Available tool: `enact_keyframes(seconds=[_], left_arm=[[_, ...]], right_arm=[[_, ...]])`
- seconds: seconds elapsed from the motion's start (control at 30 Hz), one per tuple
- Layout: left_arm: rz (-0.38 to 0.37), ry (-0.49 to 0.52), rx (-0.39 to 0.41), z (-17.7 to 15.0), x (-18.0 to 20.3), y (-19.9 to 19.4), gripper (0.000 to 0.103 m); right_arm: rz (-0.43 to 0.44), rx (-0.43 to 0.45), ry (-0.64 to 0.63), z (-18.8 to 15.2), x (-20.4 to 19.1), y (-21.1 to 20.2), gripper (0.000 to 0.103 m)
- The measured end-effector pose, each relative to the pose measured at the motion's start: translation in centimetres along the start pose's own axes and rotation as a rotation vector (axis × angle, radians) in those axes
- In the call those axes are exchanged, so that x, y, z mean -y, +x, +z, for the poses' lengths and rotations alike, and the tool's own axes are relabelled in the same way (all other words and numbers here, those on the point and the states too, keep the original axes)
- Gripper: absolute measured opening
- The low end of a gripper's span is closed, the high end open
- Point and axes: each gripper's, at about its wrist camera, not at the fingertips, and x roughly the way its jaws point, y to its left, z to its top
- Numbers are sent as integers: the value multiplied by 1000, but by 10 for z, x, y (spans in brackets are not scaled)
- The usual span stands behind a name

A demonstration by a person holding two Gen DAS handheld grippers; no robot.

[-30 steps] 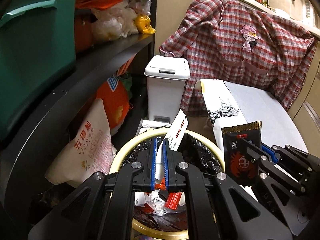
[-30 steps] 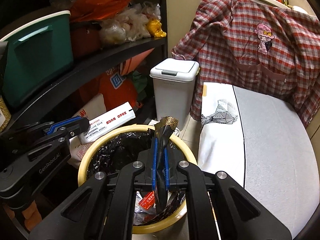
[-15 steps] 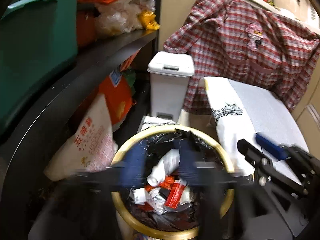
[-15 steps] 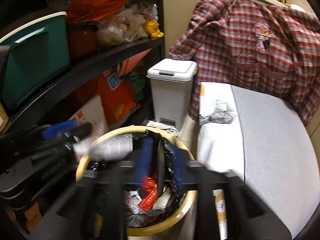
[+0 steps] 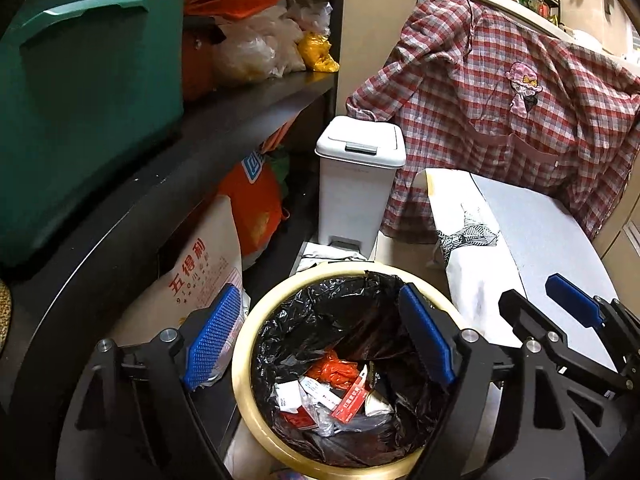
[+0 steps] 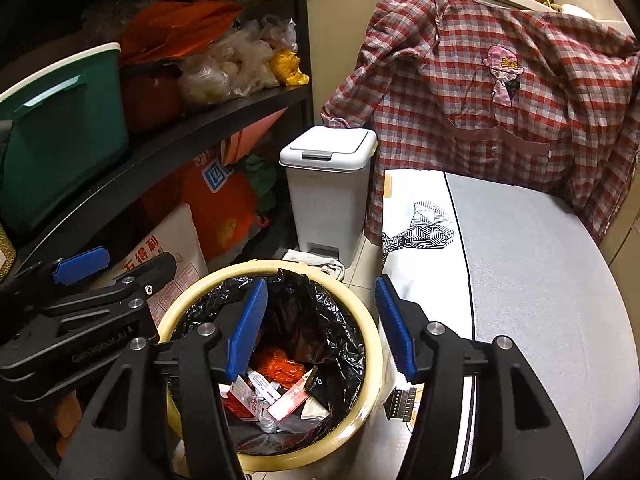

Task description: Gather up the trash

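A round bin with a yellow rim (image 5: 241,360) (image 6: 373,340) and a black liner stands on the floor below both grippers. Inside lie an orange wrapper (image 5: 336,368) (image 6: 280,368), a white and red box (image 5: 352,398) (image 6: 290,398), a black packet (image 6: 320,385) and other scraps. My left gripper (image 5: 320,334) (image 6: 120,266) hangs over the bin, its jaws opening with nothing between the blue pads. Beside it, my right gripper (image 6: 320,328) (image 5: 536,300) is over the bin's right half, jaws also opening and holding nothing.
A white pedal bin (image 5: 360,184) stands behind the round bin. On the left, a black shelf (image 5: 168,168) carries a green tub (image 5: 88,92) and bags, with sacks (image 5: 196,272) underneath. A grey and white covered surface (image 5: 540,240) lies to the right, with a plaid shirt (image 5: 500,92) behind it.
Both grippers went from shut to open. The white box left the left jaws and the black packet left the right jaws; both dropped into the bin.
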Motion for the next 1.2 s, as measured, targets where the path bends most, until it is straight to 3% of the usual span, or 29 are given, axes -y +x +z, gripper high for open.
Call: enact_keyframes(seconds=[0.23,0.5,0.9,1.2], left_arm=[[-2,9,72,5,6,-23,93],[-17,7,164,13,21,-60,95],[-59,110,269,10,83,-110,95],[-143,171,302,4,132,-129,95]], right_arm=[[-2,57,11,3,9,-32,73],[-54,173,-29,3,24,-84,95],[-240,360,20,-2,69,-157,98],[-351,404,92,-14,109,-192,98]])
